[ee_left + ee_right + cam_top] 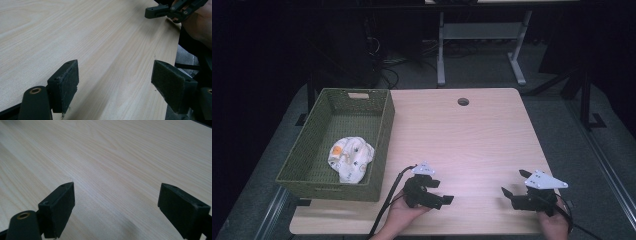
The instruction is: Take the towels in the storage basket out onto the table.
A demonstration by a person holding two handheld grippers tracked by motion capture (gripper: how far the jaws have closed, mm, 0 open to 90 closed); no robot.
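basket (382,125): olive green | cloth (350,158): white, orange-grey print | table (472,135): pale woodgrain

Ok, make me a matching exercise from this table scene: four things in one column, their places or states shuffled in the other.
Things:
1. patterned cloth
2. green basket
3. left gripper
4. round hole

Places or states:
A. at the table's left edge
B. near the table's far edge
C. bunched up inside the basket
D. jaws open, nothing between them

Pairs: 1-C, 2-A, 3-D, 4-B
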